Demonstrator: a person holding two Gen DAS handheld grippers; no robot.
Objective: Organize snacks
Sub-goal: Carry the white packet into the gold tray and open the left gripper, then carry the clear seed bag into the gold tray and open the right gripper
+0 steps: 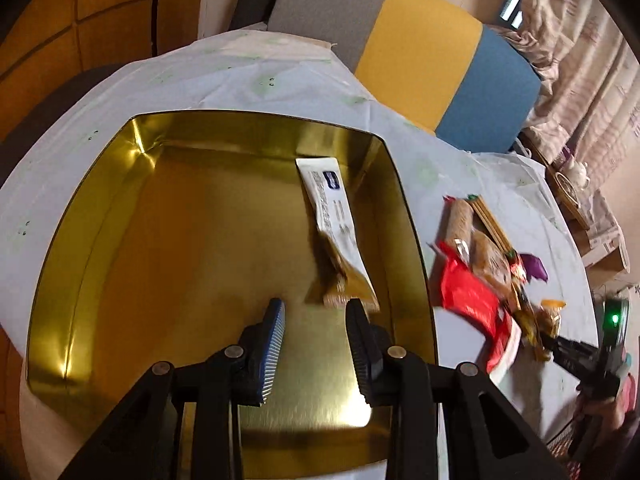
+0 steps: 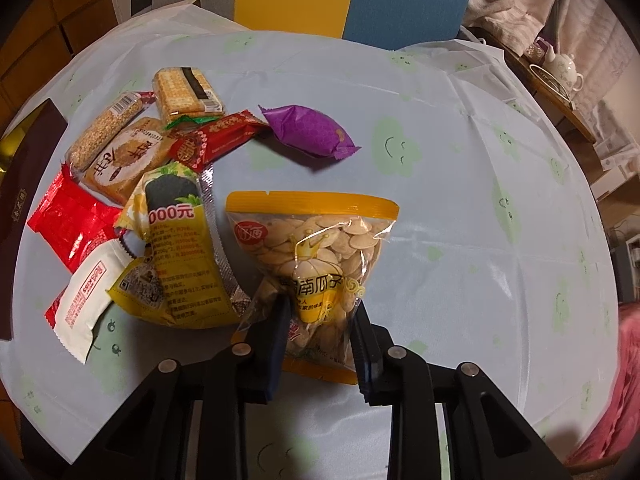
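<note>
My left gripper (image 1: 316,308) is open and empty over a gold metal tin (image 1: 120,240). One white and tan snack packet (image 1: 334,228) lies in the tin just beyond the fingertips. A pile of snacks (image 1: 480,272) lies on the table right of the tin. In the right wrist view my right gripper (image 2: 320,312) straddles the lower part of a clear, yellow-edged bag of pumpkin seeds (image 2: 316,248); the fingers (image 2: 280,328) sit at its sides. The right gripper also shows at the far right of the left wrist view (image 1: 560,350).
Around the seed bag lie a yellow packet (image 2: 180,256), a red and white packet (image 2: 76,256), biscuit packs (image 2: 128,148), a red wrapper (image 2: 216,140) and a purple wrapper (image 2: 308,130). A dark brown box lid (image 2: 28,200) lies at the left. A sofa stands behind the table.
</note>
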